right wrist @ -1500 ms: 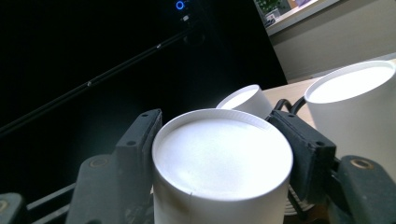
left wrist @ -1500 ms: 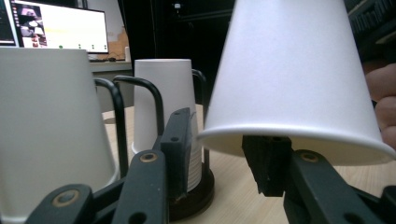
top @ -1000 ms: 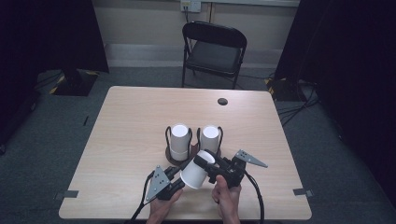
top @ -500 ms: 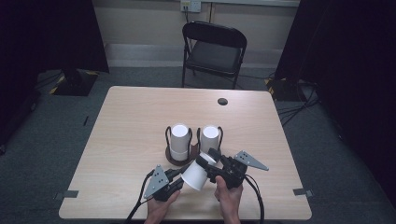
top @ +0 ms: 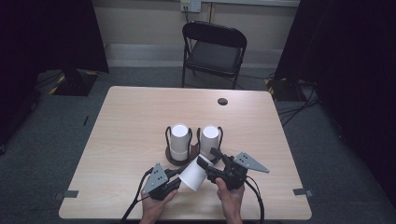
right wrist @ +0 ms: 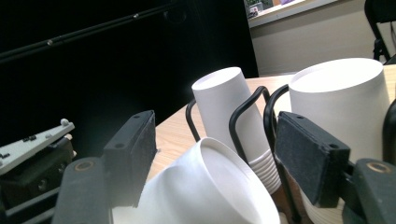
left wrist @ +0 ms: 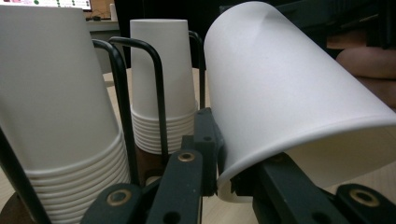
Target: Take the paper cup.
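A single white paper cup lies tilted on its side just above the table's near edge, between my two grippers. My left gripper is shut on its rim; the left gripper view shows the jaws pinching the rim of the cup. My right gripper is open, its pads standing either side of the closed end of the cup. Just behind, a black wire holder on a round brown base carries two upside-down cup stacks, a left stack and a right stack.
The light wooden table has a small dark round hole near its far right. A black folding chair stands beyond the far edge. Dark curtains hang at both sides.
Hardly anything differs: the cup and both grippers have shifted only slightly in front of the holder.
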`<state>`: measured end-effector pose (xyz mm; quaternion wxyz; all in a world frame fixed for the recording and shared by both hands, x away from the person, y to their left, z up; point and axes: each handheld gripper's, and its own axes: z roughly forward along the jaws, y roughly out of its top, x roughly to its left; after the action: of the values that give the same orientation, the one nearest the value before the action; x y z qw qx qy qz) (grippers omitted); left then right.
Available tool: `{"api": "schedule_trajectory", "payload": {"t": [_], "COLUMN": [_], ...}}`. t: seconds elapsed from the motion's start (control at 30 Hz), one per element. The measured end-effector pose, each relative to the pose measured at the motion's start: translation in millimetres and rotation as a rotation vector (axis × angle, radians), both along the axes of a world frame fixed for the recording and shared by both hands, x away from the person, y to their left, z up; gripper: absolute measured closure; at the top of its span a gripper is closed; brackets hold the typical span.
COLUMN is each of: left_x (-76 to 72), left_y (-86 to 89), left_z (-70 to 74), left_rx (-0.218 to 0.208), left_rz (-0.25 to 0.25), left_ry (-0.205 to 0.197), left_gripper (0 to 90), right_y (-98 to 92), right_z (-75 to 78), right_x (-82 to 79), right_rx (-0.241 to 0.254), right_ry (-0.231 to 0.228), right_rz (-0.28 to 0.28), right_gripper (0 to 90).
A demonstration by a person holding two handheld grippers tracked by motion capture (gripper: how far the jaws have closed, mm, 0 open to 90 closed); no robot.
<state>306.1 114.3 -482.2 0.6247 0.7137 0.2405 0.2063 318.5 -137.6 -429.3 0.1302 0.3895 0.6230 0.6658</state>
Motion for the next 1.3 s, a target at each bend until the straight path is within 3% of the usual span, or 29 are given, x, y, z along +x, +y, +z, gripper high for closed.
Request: {"api": "schedule_trajectory", "payload": {"t": [0.13, 0.43, 0.53, 0.63, 0.77, 0.9, 1.07, 1.1, 1.13, 1.3], "left_x": [3.4, 6.2, 7.0, 6.7, 7.1, 7.9, 11.1, 12.1, 12.1, 12.5], "left_y": [3.7, 14.6, 17.0, 18.4, 17.1, 16.2, 19.4, 19.4, 19.4, 18.7], "left_z": [0.0, 7.7, 10.1, 16.4, 20.9, 26.7, 33.6, 34.8, 34.8, 36.9], "left_rx": [0.05, 0.082, 0.091, 0.149, 0.143, 0.164, 0.211, 0.212, 0.212, 0.232], "left_rz": [0.021, 0.024, 0.03, 0.02, 0.003, -0.001, 0.004, 0.002, 0.002, -0.018], "left_ry": [0.025, 0.065, 0.066, 0.055, 0.058, 0.066, 0.095, 0.096, 0.096, 0.095], "left_gripper": [84.0, 84.1, 84.1, 84.1, 84.1, 84.0, 83.9, 83.9, 84.0, 83.9], "right_y": [-0.7, -6.4, -9.3, -15.5, -19.3, -21.3, -24.5, -25.4, -25.5, -24.2], "right_z": [1.8, 2.0, 1.0, -1.1, -5.7, -6.4, -6.0, -7.1, -7.7, -10.5], "right_x": [-2.9, -8.1, -9.5, -11.4, -12.7, -15.8, -19.2, -20.6, -21.3, -25.3], "right_rx": [-0.016, -0.066, -0.067, -0.092, -0.098, -0.117, -0.169, -0.21, -0.221, -0.251], "right_ry": [-0.03, -0.065, -0.076, -0.085, -0.079, -0.106, -0.124, -0.121, -0.123, -0.139], "right_rz": [-0.005, -0.023, -0.029, -0.045, -0.07, -0.087, -0.079, -0.066, -0.061, -0.023], "right_gripper": [29.6, 30.0, 30.0, 29.4, 26.6, 26.7, 26.8, 28.4, 28.4, 27.3]}}
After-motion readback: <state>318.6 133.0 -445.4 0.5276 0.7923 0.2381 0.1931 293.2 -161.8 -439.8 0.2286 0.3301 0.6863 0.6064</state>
